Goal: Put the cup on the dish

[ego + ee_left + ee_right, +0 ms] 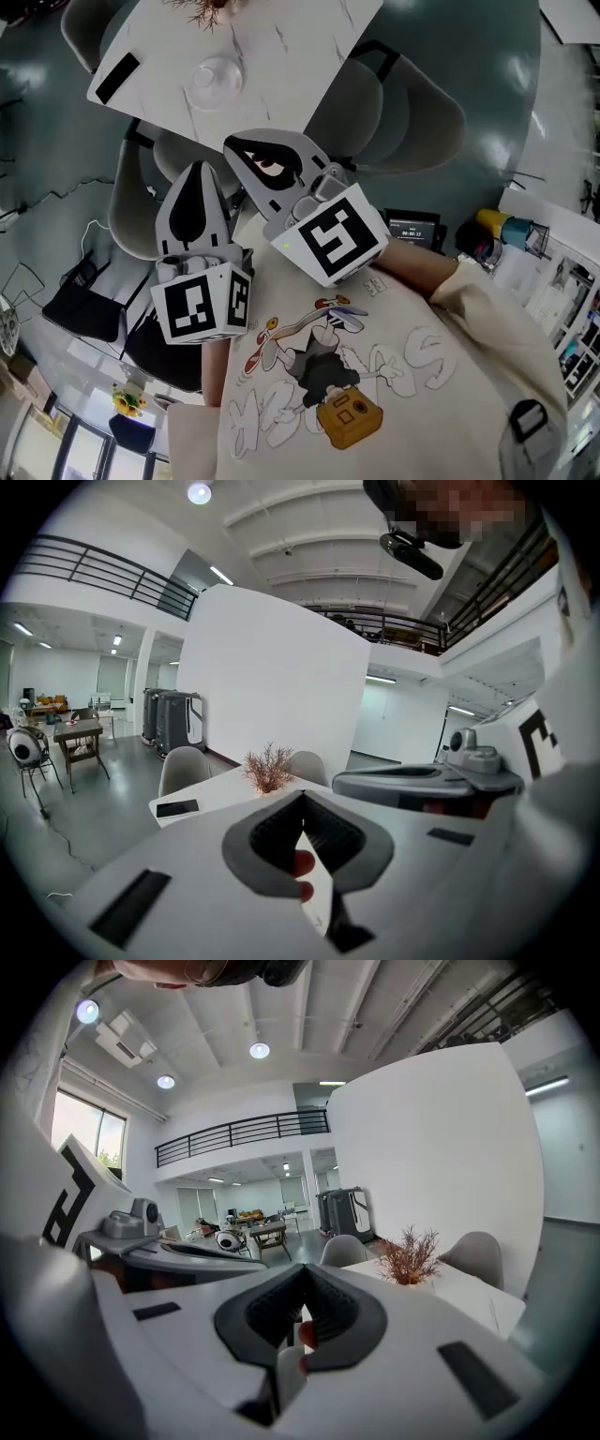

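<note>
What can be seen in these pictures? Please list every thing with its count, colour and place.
table: one, white marble, top of the head view
clear glassware: one cluster, on the table; cup and dish cannot be told apart
flat slab: one, black, near the table's left edge, perhaps a phone
dried plant: one, reddish brown, on the table
chairs: at least three, grey, around the table
small screen device: one, black, right of the grippers
shirt: one, cream with a cartoon print, on the person
left gripper: white, shut, empty, near the chest
right gripper: white, shut, empty, beside the left gripper
</note>
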Motion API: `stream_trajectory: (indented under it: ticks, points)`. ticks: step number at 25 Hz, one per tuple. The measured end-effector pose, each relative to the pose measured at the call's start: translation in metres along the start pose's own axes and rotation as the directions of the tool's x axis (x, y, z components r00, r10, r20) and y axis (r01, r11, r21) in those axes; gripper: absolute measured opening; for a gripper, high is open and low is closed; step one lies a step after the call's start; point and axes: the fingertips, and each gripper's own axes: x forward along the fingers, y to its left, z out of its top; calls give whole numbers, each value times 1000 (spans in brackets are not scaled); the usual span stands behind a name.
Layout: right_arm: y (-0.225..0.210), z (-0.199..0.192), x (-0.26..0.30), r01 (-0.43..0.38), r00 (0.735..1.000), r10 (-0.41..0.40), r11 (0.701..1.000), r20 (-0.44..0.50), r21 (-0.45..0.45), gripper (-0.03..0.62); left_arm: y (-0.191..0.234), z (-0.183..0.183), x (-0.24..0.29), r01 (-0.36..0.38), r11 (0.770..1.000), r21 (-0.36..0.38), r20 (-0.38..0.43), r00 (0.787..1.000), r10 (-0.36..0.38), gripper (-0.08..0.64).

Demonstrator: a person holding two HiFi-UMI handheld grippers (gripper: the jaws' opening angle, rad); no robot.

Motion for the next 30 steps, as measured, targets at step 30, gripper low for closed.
stream_trajectory:
  ticks: [30]
  points:
    - [-26, 15, -25, 78, 997, -78, 997, -7, 0, 5, 16, -1, -11, -51, 998, -47, -11, 999, 51, 6]
